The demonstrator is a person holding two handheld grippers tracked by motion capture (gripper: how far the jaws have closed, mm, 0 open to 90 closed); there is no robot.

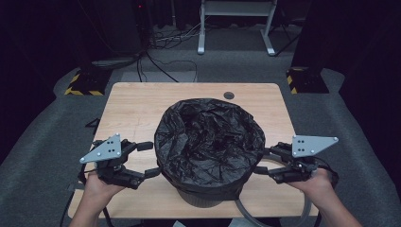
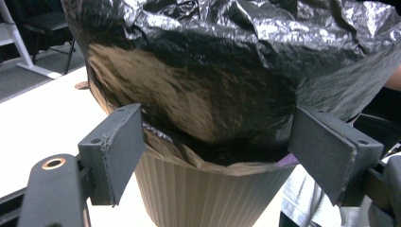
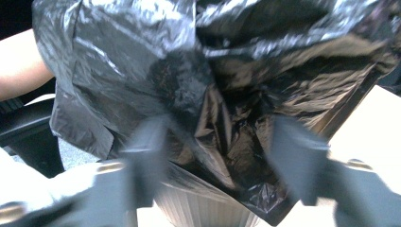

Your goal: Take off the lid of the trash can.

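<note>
On the light wooden table (image 1: 137, 101), a ribbed dark bin (image 2: 203, 198) near the front edge, lined with a crinkled black bag (image 1: 208, 137) folded over the rim and hanging down the outside; left gripper (image 1: 147, 160) just beside the bag's left flank, jaws spread wide, one pad towards the table's far edge and one towards the person, neither pressing on the plastic; in the left gripper view, both pads clear of the bag's hanging skirt, the ribbed wall between and beyond them; right gripper (image 1: 263, 161) at the bag's right flank, tips close to the plastic; in the right gripper view, jaws blurred, apart, the draped bag (image 3: 189, 94) between them; contact there impossible to tell.
</note>
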